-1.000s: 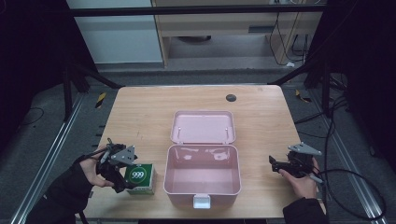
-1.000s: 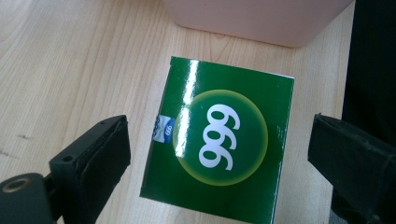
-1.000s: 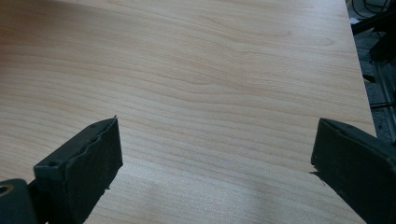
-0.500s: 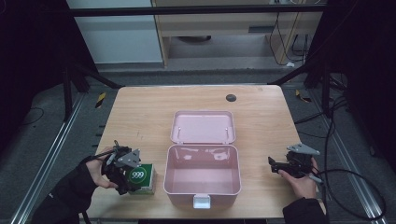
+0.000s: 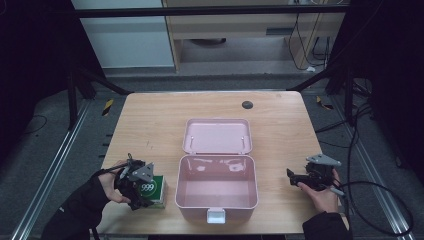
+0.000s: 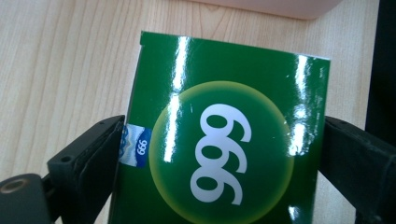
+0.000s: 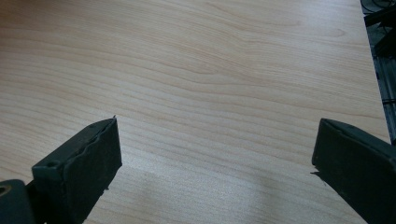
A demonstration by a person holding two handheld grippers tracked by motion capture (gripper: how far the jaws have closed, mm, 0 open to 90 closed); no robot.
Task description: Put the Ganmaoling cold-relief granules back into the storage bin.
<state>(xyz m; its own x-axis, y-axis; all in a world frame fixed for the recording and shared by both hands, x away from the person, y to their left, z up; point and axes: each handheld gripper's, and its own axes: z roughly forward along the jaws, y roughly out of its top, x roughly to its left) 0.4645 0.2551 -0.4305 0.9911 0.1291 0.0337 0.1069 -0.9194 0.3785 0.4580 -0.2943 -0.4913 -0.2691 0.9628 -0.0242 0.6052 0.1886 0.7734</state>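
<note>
The green box (image 6: pixel 219 140), marked 999, is lying flat on the table (image 5: pixel 150 120) directly between the jaws of my left gripper (image 5: pixel 137 186). Both jaws are bracketing its side edges. The near jaw is meeting the box at its small blue label; on the far side I cannot quite tell from the left gripper view whether the jaw is pressing or just short of contact, so I am treating the grip as closing rather than confirmed.

The pink case (image 5: pixel 216 187) is standing just beyond my left gripper's far jaw, lid thrown back, its tray looking empty from above. My right gripper (image 5: pixel 300 177) is idling well off on the other side of the case, jaws spread wide over bare wood (image 7: pixel 210 70), holding nothing.

Assessment: the approach is finished and the grasp is under way. Lifting the box, carrying it across to the open case and setting it inside are all remaining, as is closing the lid, if required.
</note>
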